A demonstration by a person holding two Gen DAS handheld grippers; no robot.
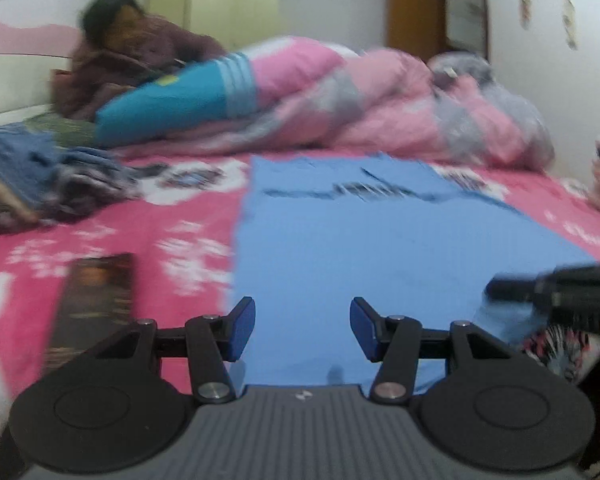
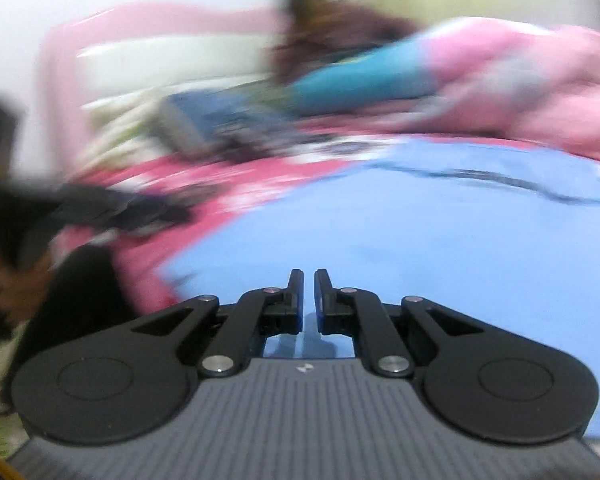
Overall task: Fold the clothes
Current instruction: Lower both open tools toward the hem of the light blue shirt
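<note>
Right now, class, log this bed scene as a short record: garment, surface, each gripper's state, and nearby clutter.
garment: blue shirt, spread flat
surface: pink patterned bedspread
left gripper: open, over the shirt's near edge, holding nothing
right gripper: fingers nearly together, a narrow gap showing; grip unclear
clutter: pink duvet behind, clothes pile at left, dark box

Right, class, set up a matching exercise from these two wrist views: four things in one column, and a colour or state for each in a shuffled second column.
Things:
1. left gripper
2. right gripper
3. garment spread on the bed
4. bunched quilt

Descriptions:
A. pink with grey patches
B. fingers nearly together
C. plain blue
D. fingers wide apart

Pairs: 1-D, 2-B, 3-C, 4-A
</note>
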